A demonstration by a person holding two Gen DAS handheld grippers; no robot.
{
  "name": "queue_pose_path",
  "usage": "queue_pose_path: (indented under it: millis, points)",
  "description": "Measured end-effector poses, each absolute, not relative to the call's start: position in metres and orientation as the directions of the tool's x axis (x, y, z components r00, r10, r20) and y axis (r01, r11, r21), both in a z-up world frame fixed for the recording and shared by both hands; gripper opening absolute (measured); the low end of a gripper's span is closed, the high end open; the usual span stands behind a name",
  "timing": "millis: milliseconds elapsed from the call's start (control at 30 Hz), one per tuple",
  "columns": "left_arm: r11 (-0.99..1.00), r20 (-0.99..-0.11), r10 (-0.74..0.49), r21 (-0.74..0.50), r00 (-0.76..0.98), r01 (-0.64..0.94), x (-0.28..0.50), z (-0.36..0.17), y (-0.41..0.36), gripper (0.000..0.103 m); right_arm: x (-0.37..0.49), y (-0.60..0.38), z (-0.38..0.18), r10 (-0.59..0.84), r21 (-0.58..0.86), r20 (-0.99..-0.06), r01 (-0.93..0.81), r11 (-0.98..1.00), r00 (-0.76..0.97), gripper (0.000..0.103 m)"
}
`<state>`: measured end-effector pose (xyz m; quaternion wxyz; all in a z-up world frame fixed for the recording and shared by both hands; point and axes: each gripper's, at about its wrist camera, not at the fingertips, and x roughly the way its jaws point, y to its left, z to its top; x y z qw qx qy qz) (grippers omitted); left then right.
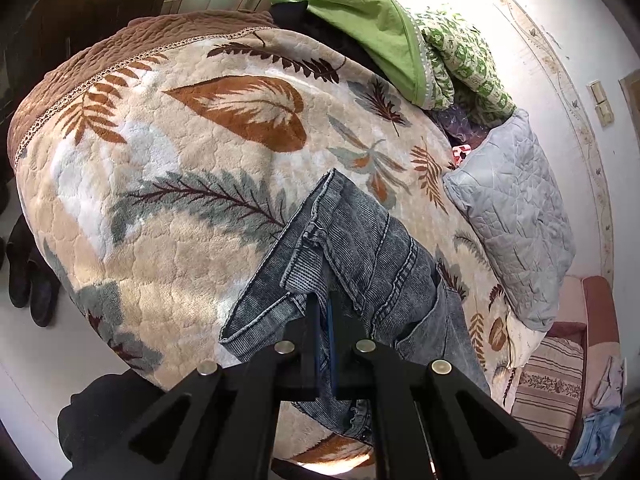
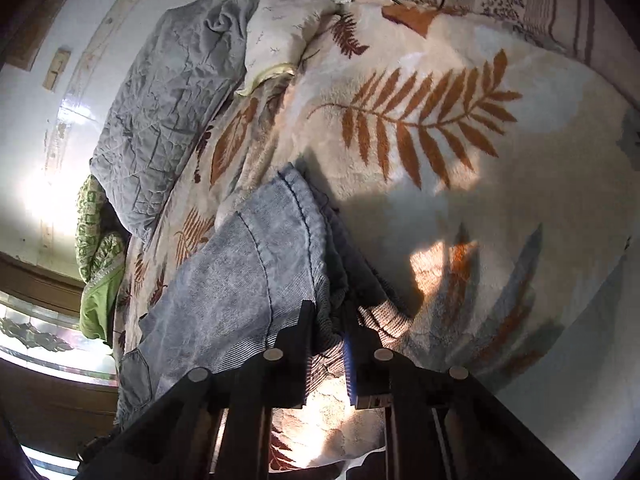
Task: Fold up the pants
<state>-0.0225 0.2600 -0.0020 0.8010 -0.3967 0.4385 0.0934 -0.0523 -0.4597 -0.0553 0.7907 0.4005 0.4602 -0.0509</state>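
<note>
Grey-blue denim pants (image 1: 360, 256) lie on a fleece bedspread with a leaf print (image 1: 180, 152). In the left wrist view my left gripper (image 1: 325, 300) is shut on an edge of the pants near the leg hems, and the cloth hangs down from the pinch. In the right wrist view the same pants (image 2: 240, 272) bunch up at my right gripper (image 2: 332, 312), which is shut on a gathered fold of the denim at the waist end. The cloth between the pads is crumpled, and a ribbed inner layer (image 2: 384, 316) shows beside the right finger.
A grey quilted pillow (image 1: 516, 216) lies to the right of the pants, with a green quilt (image 1: 376, 28) heaped at the far end of the bed. A striped cushion (image 1: 552, 384) and a wall stand beyond. Dark shoes (image 1: 28, 280) sit on the floor at left.
</note>
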Motion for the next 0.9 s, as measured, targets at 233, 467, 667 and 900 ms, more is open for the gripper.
queue_pose_path:
  millis: [233,467,667,900]
  points:
    - [0.662,-0.814,-0.198,-0.522,0.546,-0.538,-0.026,-0.025,0.265,0.003,-0.034,-0.453,-0.044,0.178,0.415,-0.845,0.41,0.812,0.504,0.014]
    - [0.628,-0.833,-0.122,-0.486,0.54,-0.608,-0.045,-0.019,0.285,0.005,-0.061,-0.462,-0.042,0.117,0.407,-0.842,0.477,0.779,0.526,0.062]
    - [0.753,-0.757,-0.114,-0.488,0.643,-0.442,-0.026,0.024,0.239,0.044,-0.047,-0.418,0.007,0.315,0.564,-0.709,0.239,0.79,0.632,0.067]
    - [0.962,-0.887,-0.064,-0.176,0.457,-0.207,0.013,-0.035,0.142,0.068,-0.018,-0.381,-0.076,0.42,0.562,-0.81,0.336,0.756,0.408,0.067]
